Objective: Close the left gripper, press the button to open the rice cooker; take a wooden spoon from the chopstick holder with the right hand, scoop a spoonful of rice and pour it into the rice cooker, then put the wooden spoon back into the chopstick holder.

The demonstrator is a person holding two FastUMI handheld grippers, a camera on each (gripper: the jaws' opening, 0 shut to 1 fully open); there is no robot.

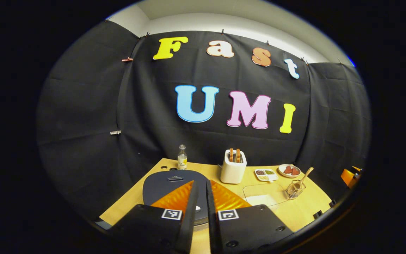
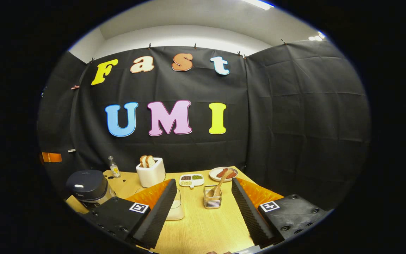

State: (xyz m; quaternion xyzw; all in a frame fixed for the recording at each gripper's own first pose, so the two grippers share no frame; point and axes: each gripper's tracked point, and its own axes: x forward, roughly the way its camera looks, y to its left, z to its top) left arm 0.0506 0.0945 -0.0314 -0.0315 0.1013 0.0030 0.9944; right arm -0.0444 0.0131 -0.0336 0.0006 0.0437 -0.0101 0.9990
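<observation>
The dark rice cooker (image 1: pixel 167 183) sits with its lid down at the table's left, right under my left gripper (image 1: pixel 202 184), which is shut with nothing between its fingers. A small light button (image 1: pixel 197 208) peeks out between the fingers on the lid. My right gripper (image 2: pixel 203 183) is open and hangs above the table, with the wire chopstick holder (image 2: pixel 212 199) just ahead between its fingers. The wooden spoon (image 2: pixel 219 185) leans in that holder. A clear container of rice (image 2: pixel 176 208) lies half hidden behind one finger. The cooker (image 2: pixel 86 185) stands far left here.
Along the back of the wooden table (image 2: pixel 203 229) stand a white toaster (image 2: pixel 150 172) with bread, a small glass bottle (image 2: pixel 114 166), a divided dish of beans (image 2: pixel 191 180) and a plate (image 2: pixel 223 173) of red food. Black cloth walls close in behind and to the right.
</observation>
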